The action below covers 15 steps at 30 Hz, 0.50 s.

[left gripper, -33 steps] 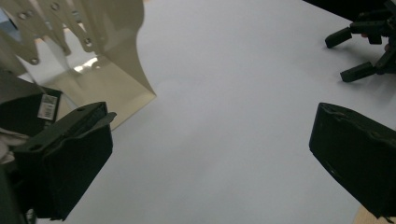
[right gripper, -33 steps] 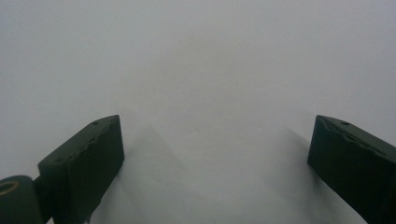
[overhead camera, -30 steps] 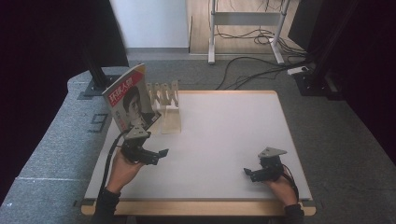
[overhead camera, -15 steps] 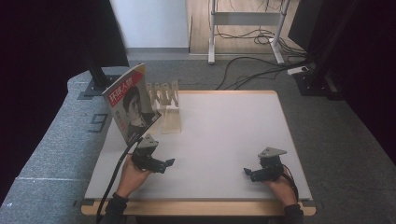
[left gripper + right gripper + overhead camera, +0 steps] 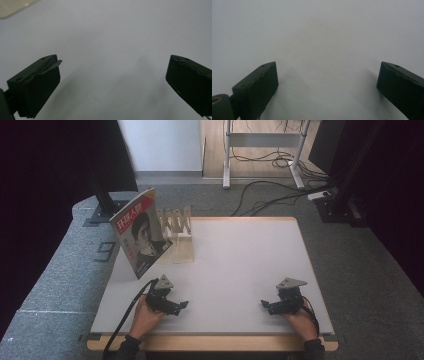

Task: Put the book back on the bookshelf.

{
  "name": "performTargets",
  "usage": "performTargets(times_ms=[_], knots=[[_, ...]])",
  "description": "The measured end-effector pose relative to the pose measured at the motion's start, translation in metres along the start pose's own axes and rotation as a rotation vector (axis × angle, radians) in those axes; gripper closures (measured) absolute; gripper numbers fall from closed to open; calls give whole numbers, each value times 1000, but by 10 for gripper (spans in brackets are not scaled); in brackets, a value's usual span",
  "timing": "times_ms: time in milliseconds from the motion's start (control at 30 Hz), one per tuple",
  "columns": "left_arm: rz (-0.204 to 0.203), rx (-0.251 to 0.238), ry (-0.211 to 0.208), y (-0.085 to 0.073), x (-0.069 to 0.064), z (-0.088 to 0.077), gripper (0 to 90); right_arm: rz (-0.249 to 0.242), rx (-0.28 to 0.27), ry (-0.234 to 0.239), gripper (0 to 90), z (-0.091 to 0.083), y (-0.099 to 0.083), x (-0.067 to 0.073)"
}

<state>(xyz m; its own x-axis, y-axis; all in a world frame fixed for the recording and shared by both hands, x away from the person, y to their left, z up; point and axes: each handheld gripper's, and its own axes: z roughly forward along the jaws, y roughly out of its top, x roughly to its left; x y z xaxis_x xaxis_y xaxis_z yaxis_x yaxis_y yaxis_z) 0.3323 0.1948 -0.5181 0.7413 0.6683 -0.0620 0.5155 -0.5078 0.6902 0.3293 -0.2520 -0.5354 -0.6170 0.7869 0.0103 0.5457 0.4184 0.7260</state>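
On the near edge of a white, matte table [image 5: 240, 255], a person's two hands rest, each holding a black two-jaw gripper. At the person's left, the left gripper [image 5: 181, 305] lies low on the bare surface, its jaws spread wide with nothing between them; in the left gripper view [image 5: 112, 82] they frame only smooth white tabletop. At the right, the right gripper [image 5: 265, 304] sits the same way, jaws wide and empty, pointing inward toward the other. Both appear parked, well apart from anything to handle. Toward the far left corner, a glossy magazine [image 5: 140, 234] with a red title and a portrait cover stands tilted, leaning against a pale wooden slotted rack [image 5: 176, 221], which seems to prop it upright. Its thin, flexible pages would likely sag without that support.
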Motion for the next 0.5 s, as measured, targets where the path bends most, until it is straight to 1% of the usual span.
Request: performTargets(times_ms=[67, 133, 167, 500], knots=[[6, 30, 5, -4, -1, 6, 0, 0, 0, 0, 28, 0, 0, 0], [27, 40, 33, -6, -5, 8, 0, 0, 0, 0, 28, 0, 0, 0], [37, 44, 40, -6, -6, 8, 0, 0, 0, -1, 27, 0, 0, 0], [31, 47, 38, -6, -6, 9, 0, -1, 0, -3, 27, 0, -1, 1]])
